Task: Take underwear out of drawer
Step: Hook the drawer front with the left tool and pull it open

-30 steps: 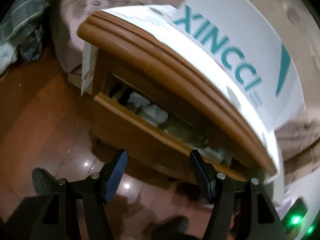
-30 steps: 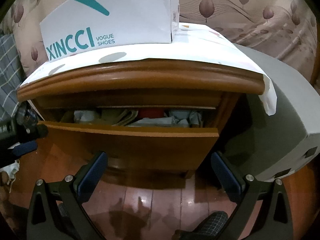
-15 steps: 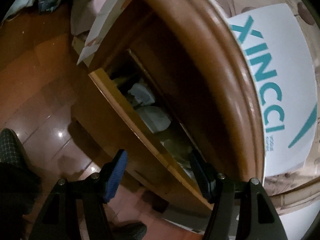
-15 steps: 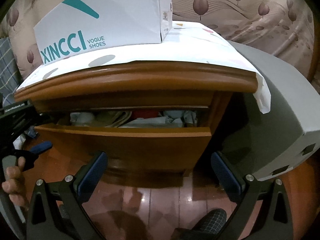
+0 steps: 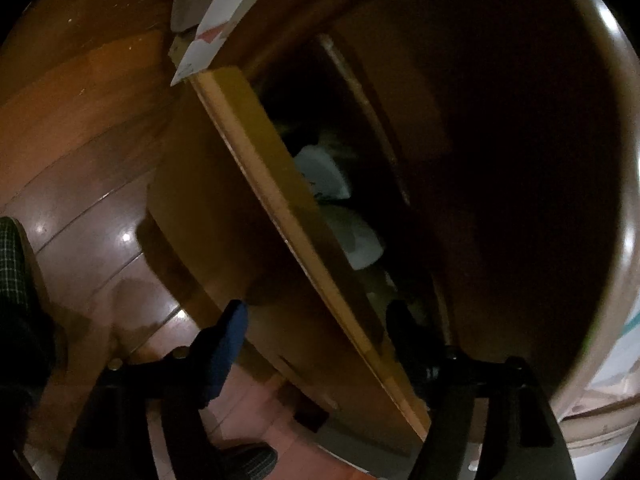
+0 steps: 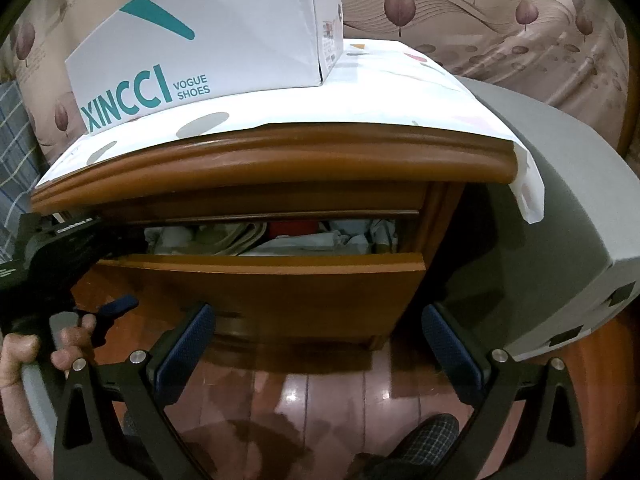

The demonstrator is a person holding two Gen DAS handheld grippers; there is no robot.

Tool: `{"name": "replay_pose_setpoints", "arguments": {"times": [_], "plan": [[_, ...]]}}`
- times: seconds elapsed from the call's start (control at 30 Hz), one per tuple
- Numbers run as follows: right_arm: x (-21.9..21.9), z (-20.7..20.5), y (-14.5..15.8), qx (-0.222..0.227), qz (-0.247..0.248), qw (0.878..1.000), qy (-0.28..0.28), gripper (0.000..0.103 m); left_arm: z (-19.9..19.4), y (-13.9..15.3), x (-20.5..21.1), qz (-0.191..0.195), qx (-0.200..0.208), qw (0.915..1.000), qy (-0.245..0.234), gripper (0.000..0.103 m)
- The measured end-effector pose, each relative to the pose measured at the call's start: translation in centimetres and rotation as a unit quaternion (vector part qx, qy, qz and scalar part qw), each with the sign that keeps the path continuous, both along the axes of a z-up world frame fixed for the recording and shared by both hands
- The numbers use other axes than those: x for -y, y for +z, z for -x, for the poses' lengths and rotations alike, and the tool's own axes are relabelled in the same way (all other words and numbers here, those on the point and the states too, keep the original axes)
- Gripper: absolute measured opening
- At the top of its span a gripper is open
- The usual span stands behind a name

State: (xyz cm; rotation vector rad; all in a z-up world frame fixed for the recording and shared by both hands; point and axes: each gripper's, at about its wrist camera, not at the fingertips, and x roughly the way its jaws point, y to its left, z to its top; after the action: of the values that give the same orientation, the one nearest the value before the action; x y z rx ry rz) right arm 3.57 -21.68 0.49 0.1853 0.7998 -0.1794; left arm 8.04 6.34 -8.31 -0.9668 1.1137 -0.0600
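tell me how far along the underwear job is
Done: the drawer is partly open, folded clothes showing inside. In hand: the left gripper, its jaws just opened wider, straddles the drawer front, gripping nothing. The right gripper hangs open in front. Left: grasp underwear and lift it out.

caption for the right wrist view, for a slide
Open right gripper faces a partly open drawer of folded clothes; shoe box on top.

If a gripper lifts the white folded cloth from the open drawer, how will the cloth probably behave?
The white folded cloth looks soft and rumpled, so it will probably sag and unfold. It seems light. It lies packed among other clothes in the drawer, so a neighbour may come out with it.
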Motion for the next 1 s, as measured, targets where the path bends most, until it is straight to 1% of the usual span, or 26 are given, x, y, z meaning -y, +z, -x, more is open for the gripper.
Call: {"name": "replay_pose_setpoints", "arguments": {"times": [0.07, 0.2, 0.33, 0.4, 0.47, 0.5, 0.53, 0.7, 0.73, 0.83, 1.0], "plan": [[0.0, 0.0, 0.0, 0.000, 0.001, 1.000, 0.001, 0.102, -0.3, -0.6, 0.1, -0.004, -0.005, 1.0000, 0.007, 0.080], [-0.1, 0.0, 0.0, 0.000, 0.003, 1.000, 0.002, 0.102, -0.9, -1.7, 0.5, -0.001, -0.022, 0.9996, 0.017, 0.085], [-0.1, -0.1, 0.0, -0.002, 0.001, 1.000, 0.001, 0.102, -1.8, -2.9, 0.9, -0.018, -0.037, 0.9990, 0.020, 0.087], [-0.1, -0.1, 0.0, -0.002, 0.000, 1.000, 0.002, 0.102, -1.8, -3.5, 0.9, -0.021, -0.033, 0.9990, 0.020, 0.092], [-0.1, -0.1, 0.0, -0.002, 0.004, 1.000, 0.001, 0.102, -2.0, -3.8, 0.9, -0.027, -0.029, 0.9991, 0.017, 0.093], [-0.2, -0.1, 0.0, -0.003, 0.004, 1.000, 0.002, 0.102, -1.9, -3.1, 1.0, -0.028, -0.029, 0.9991, 0.016, 0.093], [-0.2, -0.1, 0.0, -0.003, 0.003, 1.000, 0.002, 0.102, -1.9, -3.3, 1.1, -0.030, -0.028, 0.9990, 0.014, 0.093], [-0.2, -0.2, 0.0, -0.004, 0.006, 1.000, 0.002, 0.102, -1.4, -3.6, 1.2, -0.025, -0.032, 0.9992, 0.005, 0.093], [-0.2, -0.2, 0.0, -0.004, 0.007, 1.000, 0.001, 0.102, -1.3, -3.0, 1.1, -0.026, -0.032, 0.9992, 0.003, 0.093], [-0.2, -0.2, 0.0, -0.004, 0.006, 1.000, 0.000, 0.102, -0.5, -4.3, 1.2, -0.043, -0.026, 0.9987, -0.007, 0.094], [-0.2, -0.1, 0.3, -0.001, 0.006, 1.000, -0.001, 0.102, 1.0, -4.4, 1.3, -0.069, -0.028, 0.9969, -0.022, 0.096]]}}
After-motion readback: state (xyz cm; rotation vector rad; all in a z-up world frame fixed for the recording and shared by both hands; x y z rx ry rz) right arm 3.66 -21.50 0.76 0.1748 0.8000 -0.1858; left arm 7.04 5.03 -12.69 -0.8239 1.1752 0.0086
